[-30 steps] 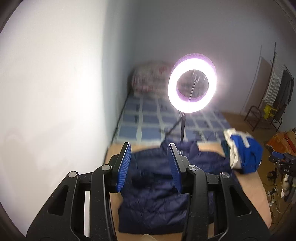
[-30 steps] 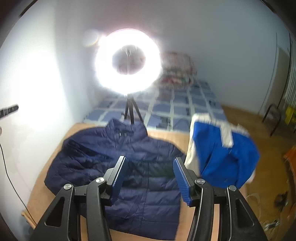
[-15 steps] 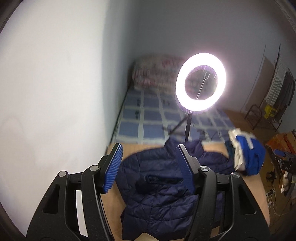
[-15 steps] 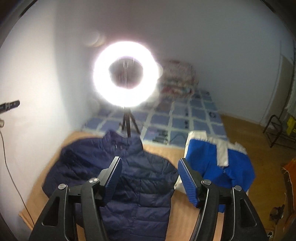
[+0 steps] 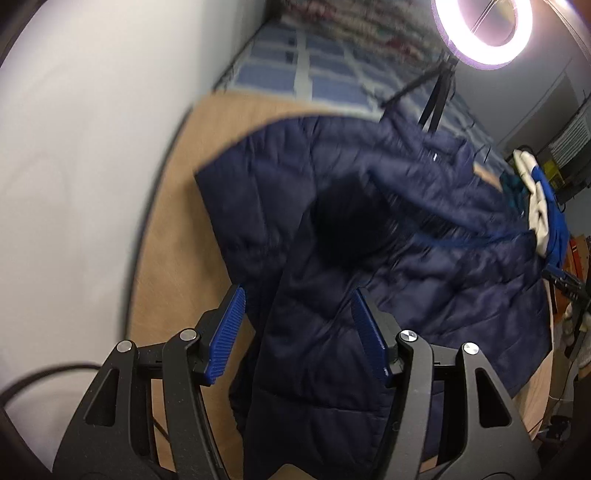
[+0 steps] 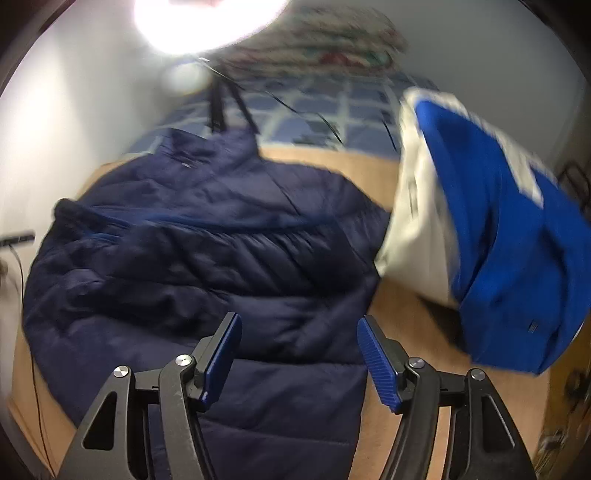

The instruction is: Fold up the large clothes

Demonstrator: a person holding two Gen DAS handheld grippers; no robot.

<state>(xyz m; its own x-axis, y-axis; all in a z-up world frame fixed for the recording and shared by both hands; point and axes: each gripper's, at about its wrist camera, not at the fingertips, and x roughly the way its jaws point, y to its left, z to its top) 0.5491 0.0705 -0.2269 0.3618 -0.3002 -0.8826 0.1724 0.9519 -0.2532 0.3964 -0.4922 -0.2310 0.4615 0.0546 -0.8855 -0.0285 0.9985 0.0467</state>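
Note:
A navy quilted puffer jacket [image 5: 388,229] lies spread on a wooden table [image 5: 177,229], one sleeve folded across its front. My left gripper [image 5: 297,332] is open, just above the jacket's near sleeve and hem, holding nothing. In the right wrist view the same jacket [image 6: 207,251] fills the table [image 6: 402,310]. My right gripper [image 6: 299,350] is open and empty above the jacket's lower right part. A bright blue and white garment [image 6: 498,221] lies bunched at the jacket's right side; it also shows in the left wrist view [image 5: 546,206].
A lit ring light [image 5: 484,33] on a black tripod [image 5: 436,99] stands behind the table's far edge. A bed with a blue checked cover [image 6: 325,107] lies beyond. A white wall [image 5: 81,147] runs along the table's left. A cable [image 6: 37,369] hangs at the left edge.
Both grippers have tilted down and moved in close over the jacket, which now fills both views. The ring light has shifted to the top of each view. Both stay open.

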